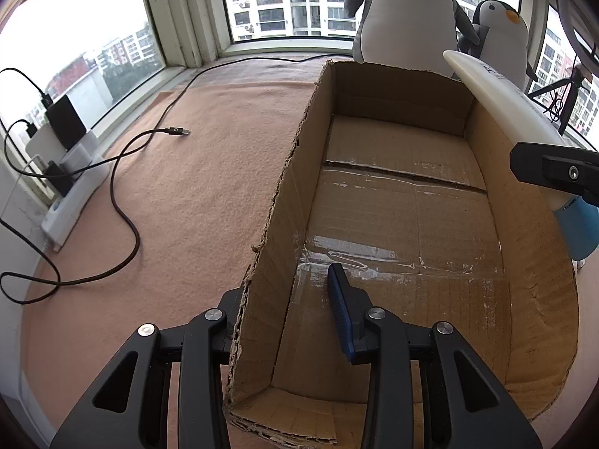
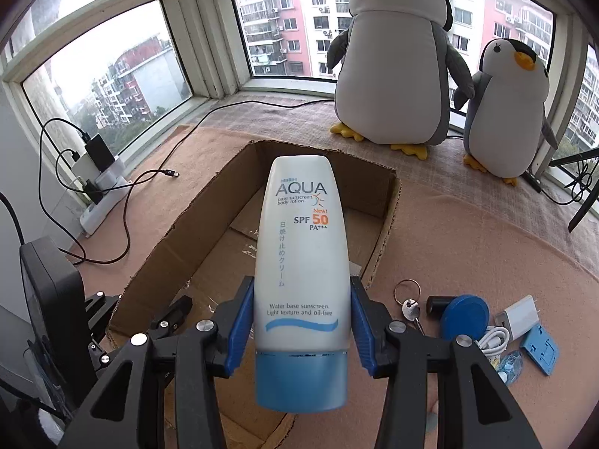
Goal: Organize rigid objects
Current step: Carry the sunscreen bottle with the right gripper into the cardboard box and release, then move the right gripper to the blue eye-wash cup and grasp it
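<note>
Clamped between the right tool's (image 2: 301, 321) blue pads just above its cap, the sunscreen tube (image 2: 301, 247) points forward over the cardboard box (image 2: 179, 239) and could slip on its smooth sides, while the left tool (image 1: 288, 318) straddles the box's near wall, fingers apart.

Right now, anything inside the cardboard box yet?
No, the cardboard box shows only bare floor and tape; the sunscreen tube sits in the right gripper above it.

Two penguins (image 2: 393, 71) stand behind the box (image 2: 187, 239), cable (image 1: 123, 172) left.
</note>
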Motion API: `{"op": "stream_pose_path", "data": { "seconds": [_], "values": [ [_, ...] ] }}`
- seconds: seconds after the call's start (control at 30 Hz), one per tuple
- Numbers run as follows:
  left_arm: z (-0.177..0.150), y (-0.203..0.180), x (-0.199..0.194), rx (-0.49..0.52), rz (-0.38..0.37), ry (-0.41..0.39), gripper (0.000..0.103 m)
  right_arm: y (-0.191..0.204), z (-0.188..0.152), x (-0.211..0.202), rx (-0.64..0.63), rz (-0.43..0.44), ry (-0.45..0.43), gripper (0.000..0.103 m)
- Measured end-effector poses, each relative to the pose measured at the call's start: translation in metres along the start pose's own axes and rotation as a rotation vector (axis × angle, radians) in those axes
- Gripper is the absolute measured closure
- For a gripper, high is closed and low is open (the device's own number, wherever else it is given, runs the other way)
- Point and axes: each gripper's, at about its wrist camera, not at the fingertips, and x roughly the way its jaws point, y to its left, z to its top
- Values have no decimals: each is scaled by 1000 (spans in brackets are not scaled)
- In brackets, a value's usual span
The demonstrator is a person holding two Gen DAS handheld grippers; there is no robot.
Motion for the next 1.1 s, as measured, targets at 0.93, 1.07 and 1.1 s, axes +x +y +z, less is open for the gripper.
{"op": "stream_pose_path", "data": {
  "seconds": [0.93, 1.07, 1.1],
  "values": [
    [1, 0, 1, -2, -1, -1, 68, -3, -5, -5, -12, -5, 14, 45],
    [1, 0, 1, -2, 0, -1, 68, -17, -9, -18, 14, -31, -4, 45],
    [1, 0, 1, -1, 1, -1, 68, -21, -10, -21, 22, -36, -7, 45]
  ]
}}
